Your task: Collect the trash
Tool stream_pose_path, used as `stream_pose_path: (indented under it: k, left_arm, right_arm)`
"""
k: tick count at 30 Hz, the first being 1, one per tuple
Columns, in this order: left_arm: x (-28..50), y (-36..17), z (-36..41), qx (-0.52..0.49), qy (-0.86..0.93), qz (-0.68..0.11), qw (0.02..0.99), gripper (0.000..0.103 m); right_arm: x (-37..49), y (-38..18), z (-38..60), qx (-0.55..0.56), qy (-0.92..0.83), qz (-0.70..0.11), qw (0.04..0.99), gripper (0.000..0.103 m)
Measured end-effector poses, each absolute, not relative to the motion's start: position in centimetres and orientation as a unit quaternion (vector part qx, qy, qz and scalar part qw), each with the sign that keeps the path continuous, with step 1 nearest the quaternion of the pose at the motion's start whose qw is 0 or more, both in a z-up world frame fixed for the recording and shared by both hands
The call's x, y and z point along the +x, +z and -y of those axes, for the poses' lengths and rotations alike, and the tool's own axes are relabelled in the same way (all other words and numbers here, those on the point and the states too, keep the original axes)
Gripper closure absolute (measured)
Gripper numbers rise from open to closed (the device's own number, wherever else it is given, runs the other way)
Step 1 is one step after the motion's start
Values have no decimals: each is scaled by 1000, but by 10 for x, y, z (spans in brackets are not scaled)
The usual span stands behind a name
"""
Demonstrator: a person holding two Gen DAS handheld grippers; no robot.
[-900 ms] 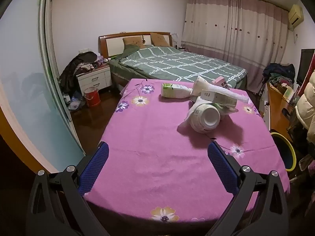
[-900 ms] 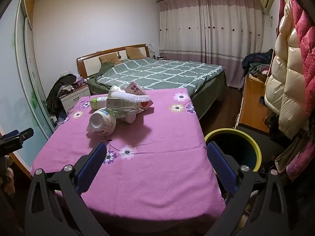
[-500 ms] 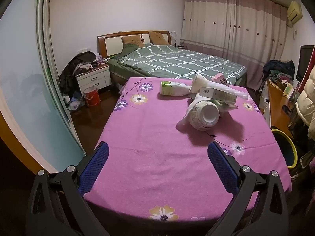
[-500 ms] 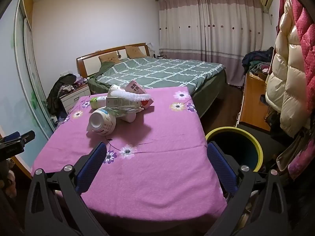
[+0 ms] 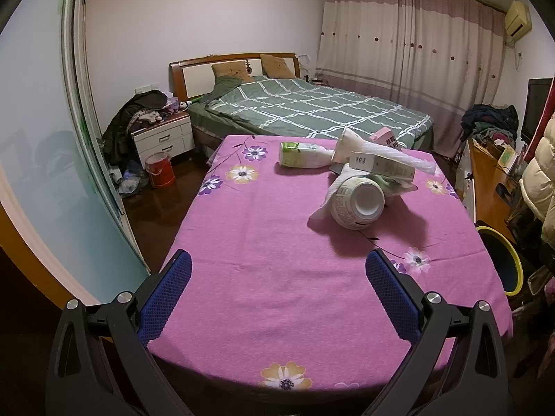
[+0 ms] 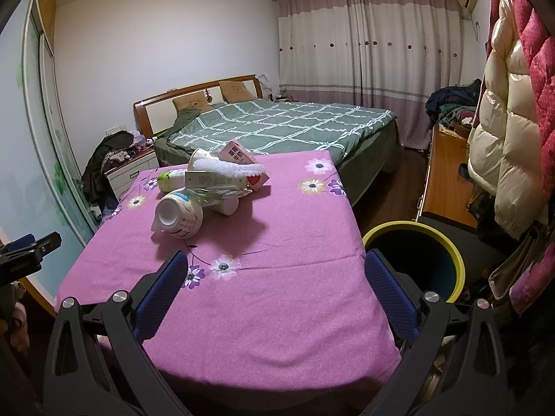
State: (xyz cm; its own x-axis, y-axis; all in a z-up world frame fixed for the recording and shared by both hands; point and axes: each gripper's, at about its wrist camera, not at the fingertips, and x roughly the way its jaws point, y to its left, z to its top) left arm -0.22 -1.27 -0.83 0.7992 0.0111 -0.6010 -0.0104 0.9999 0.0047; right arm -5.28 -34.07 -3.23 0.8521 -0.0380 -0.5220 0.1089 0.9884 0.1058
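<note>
A heap of trash lies on the far part of a table with a pink flowered cloth [image 5: 263, 242] [image 6: 284, 228]. In it are a white paper bowl [image 5: 359, 204] [image 6: 178, 215] on its side, a green-and-white bottle [image 5: 303, 154] [image 6: 170, 178], a flat carton [image 5: 381, 164] [image 6: 215, 178], a white foam sleeve [image 5: 388, 154] [image 6: 225, 166] and a pink milk carton [image 5: 385, 138] [image 6: 244, 157]. A dark bin with a yellow rim [image 6: 414, 263] [image 5: 503, 263] stands on the floor right of the table. My left gripper [image 5: 277, 268] and right gripper [image 6: 275, 265] both hang open over the near table edge, well short of the heap.
A bed with a green checked cover [image 5: 312, 111] stands beyond the table. A white nightstand [image 5: 163, 138] and a red bucket [image 5: 159, 170] are at the left. A wooden cabinet [image 6: 447, 180] and hanging padded coats [image 6: 506, 121] crowd the right side. A sliding glass door [image 5: 52, 173] lines the left.
Both views have shifted only slightly; the left view has crept a little closer over the table. Both grippers stay wide open and the trash has not moved.
</note>
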Motion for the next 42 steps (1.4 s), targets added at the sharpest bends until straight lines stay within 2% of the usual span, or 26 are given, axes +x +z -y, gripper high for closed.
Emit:
stream_pose_path:
  k: [42]
  left_arm:
    - [1,-9,12,2,-9,-327,945,4]
  right_arm:
    - [-46,-45,344,76,-36,-276,957,6]
